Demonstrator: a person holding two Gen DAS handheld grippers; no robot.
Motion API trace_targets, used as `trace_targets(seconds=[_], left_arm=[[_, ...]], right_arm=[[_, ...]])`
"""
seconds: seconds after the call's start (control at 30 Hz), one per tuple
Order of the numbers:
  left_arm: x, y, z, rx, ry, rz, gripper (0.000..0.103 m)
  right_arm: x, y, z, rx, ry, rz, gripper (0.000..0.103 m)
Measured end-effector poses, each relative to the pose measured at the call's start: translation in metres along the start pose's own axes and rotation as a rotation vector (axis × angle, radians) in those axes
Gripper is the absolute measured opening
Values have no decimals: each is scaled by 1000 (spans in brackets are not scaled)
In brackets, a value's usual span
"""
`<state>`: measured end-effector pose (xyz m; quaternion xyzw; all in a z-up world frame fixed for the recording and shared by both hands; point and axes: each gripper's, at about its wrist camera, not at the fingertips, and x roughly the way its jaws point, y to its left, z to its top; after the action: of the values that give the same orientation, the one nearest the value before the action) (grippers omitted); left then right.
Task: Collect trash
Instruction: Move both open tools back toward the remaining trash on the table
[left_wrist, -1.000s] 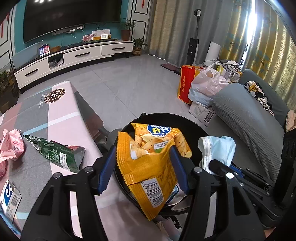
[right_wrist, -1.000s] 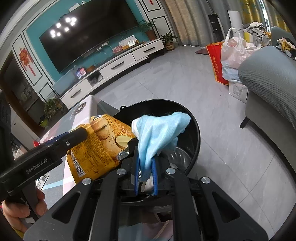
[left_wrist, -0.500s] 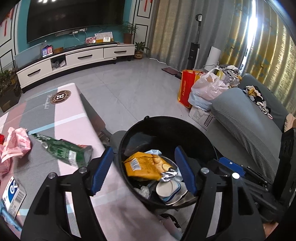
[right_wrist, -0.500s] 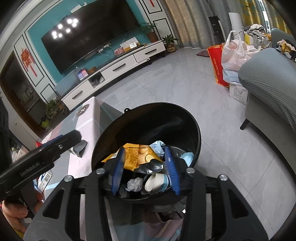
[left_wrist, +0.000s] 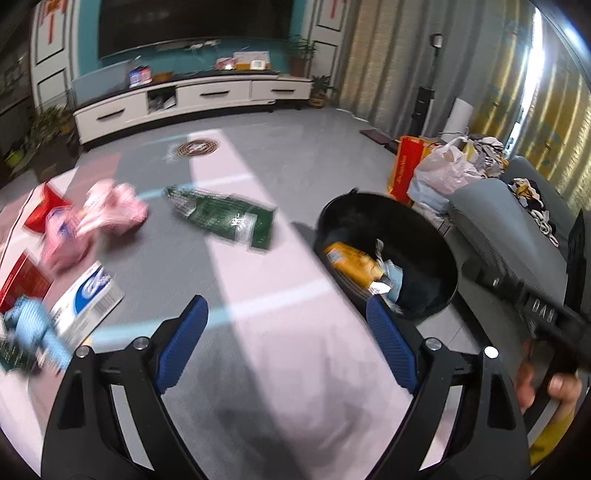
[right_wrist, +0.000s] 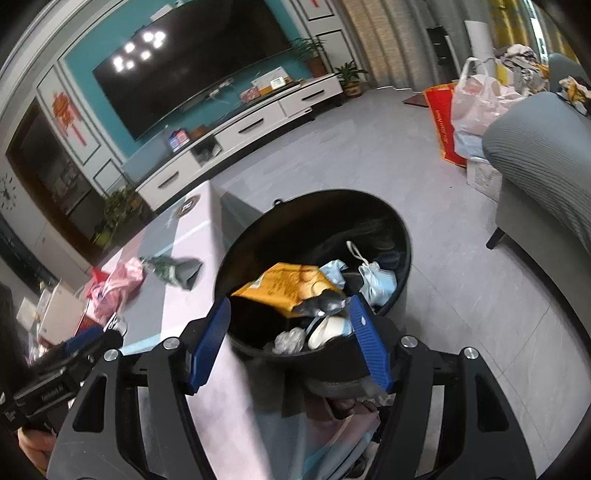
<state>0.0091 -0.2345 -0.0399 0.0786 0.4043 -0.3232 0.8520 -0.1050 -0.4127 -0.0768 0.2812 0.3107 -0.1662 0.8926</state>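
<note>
The black trash bin (left_wrist: 417, 210) (right_wrist: 317, 206) stands on the floor beside the table and holds the yellow chip bag (left_wrist: 351, 264) (right_wrist: 288, 286), a blue face mask (right_wrist: 376, 282) and other scraps. My left gripper (left_wrist: 288, 332) is open and empty over the table (left_wrist: 258, 280). On the table lie a green wrapper (left_wrist: 229, 219) (right_wrist: 173, 267), pink wrappers (left_wrist: 99, 218), a blue-and-white box (left_wrist: 86, 304) and a blue mask (left_wrist: 29, 326). My right gripper (right_wrist: 290, 326) is open and empty above the bin's near rim.
A grey sofa (left_wrist: 509, 221) (right_wrist: 546, 155) stands right of the bin. A red bag (left_wrist: 404, 168) and a white plastic bag (right_wrist: 480, 99) sit on the floor behind. A white TV cabinet (left_wrist: 192, 99) lines the far wall.
Both grippers opened and dropped the chip bag and the blue mask into the bin. My left gripper has since swung left over the table; the right stays above the bin.
</note>
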Motion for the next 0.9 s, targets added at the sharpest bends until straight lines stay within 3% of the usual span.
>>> trace_targets(seconds=[0.5,0.9], left_arm=[[-100,133,-81,-286,-57,203,88],[-127,208,-133,-507,-64,292,88]], right_arm=[[-11,79,-26,-221,69,71,67],[18,135,-51,-350,159,91,67]])
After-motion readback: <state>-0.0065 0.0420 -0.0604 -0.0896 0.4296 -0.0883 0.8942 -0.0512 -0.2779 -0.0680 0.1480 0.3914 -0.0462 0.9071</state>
